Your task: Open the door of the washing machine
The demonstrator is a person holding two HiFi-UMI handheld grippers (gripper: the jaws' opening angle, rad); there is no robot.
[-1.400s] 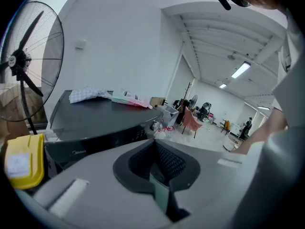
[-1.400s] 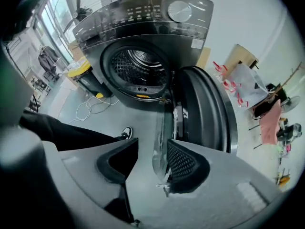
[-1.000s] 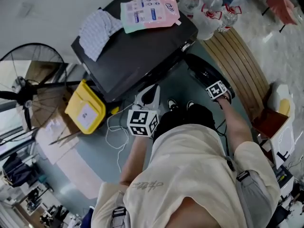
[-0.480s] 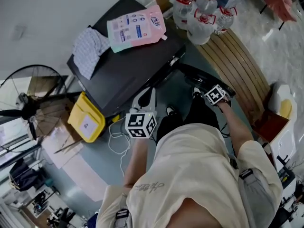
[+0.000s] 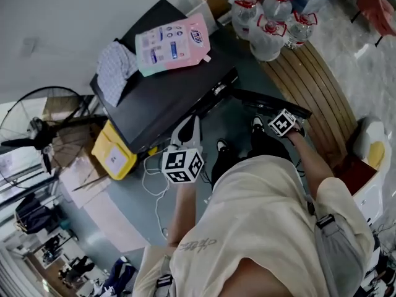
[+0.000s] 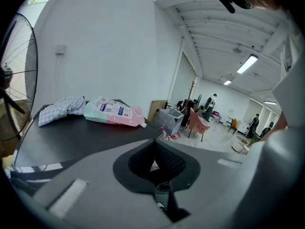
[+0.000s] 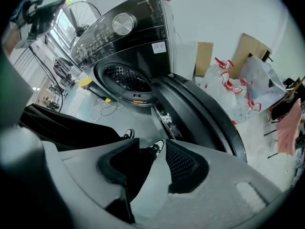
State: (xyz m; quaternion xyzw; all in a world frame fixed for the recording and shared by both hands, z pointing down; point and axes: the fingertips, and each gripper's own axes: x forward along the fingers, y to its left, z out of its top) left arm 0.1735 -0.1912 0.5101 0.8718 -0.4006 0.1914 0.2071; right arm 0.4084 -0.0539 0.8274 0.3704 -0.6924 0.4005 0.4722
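Door [image 7: 200, 113] hangs wide open, centre-right of right gripper view; drum [image 7: 126, 82] exposed. Right gripper [image 7: 159, 159] spread, empty, near door. Left gripper [image 6: 155, 163] pinched together, empty. Risk: unheld door may swing back if a knee bumps it.

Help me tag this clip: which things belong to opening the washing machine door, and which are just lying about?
Job: washing machine, door, right tool.
Lying about: detergent pouch, checked cloth, water bottles, standing fan, yellow box.
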